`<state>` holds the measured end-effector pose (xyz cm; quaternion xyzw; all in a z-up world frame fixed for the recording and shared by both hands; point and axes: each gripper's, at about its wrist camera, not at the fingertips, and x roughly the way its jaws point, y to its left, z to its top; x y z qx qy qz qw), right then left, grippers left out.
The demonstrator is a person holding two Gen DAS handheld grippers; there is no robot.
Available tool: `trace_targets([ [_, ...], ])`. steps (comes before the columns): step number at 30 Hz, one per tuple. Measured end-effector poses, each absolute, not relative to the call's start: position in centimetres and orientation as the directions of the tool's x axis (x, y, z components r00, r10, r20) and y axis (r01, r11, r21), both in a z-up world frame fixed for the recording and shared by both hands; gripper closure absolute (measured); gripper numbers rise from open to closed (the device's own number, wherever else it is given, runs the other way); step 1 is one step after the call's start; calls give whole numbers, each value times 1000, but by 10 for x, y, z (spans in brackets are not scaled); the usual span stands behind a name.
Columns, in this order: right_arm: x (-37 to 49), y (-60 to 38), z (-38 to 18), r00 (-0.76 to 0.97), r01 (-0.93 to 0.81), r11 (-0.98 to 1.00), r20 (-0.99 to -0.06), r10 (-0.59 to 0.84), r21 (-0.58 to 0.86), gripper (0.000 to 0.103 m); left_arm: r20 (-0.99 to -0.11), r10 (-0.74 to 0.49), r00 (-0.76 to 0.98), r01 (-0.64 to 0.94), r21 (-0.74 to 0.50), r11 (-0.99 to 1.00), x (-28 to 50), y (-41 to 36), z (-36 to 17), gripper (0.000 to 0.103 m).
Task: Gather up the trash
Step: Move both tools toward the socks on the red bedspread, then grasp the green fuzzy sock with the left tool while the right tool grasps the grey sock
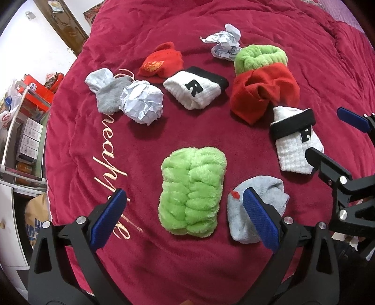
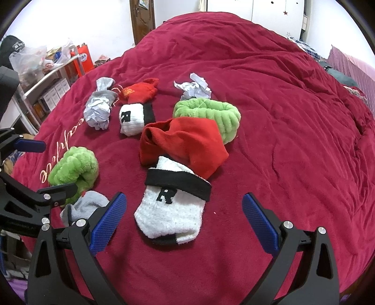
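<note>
Two crumpled balls of pale paper lie on the crimson blanket (image 1: 293, 47). One paper ball (image 1: 141, 104) (image 2: 98, 112) rests against a grey sock at the left. The other paper ball (image 1: 225, 43) (image 2: 194, 88) sits farther back, beside a green fluffy sock. My left gripper (image 1: 184, 197) is open and empty, hovering over a green fluffy sock (image 1: 192, 192). My right gripper (image 2: 184, 199) is open and empty above a white sock marked R (image 2: 171, 208). Both paper balls are well ahead of either gripper.
Rolled socks are scattered about: red (image 1: 262, 93), red with a gold patch (image 1: 161, 62), white R (image 1: 194, 88), grey (image 1: 255, 208), green (image 2: 208, 115). A cluttered shelf (image 1: 25, 131) stands off the bed's left edge. A wooden door (image 2: 143, 18) stands behind.
</note>
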<state>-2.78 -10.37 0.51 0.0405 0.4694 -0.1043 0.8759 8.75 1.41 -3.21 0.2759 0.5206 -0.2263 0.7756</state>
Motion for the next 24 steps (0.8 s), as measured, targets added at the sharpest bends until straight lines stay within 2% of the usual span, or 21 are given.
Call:
trace_targets([
  [12, -39, -80, 2, 526, 175, 983, -839, -140, -54, 8, -936, -89, 339, 663, 171, 729, 96, 16, -36, 6],
  [24, -42, -56, -7, 508, 198, 980, -853, -116, -15, 8, -950, -97, 298, 709, 152, 688, 111, 20, -51, 6],
])
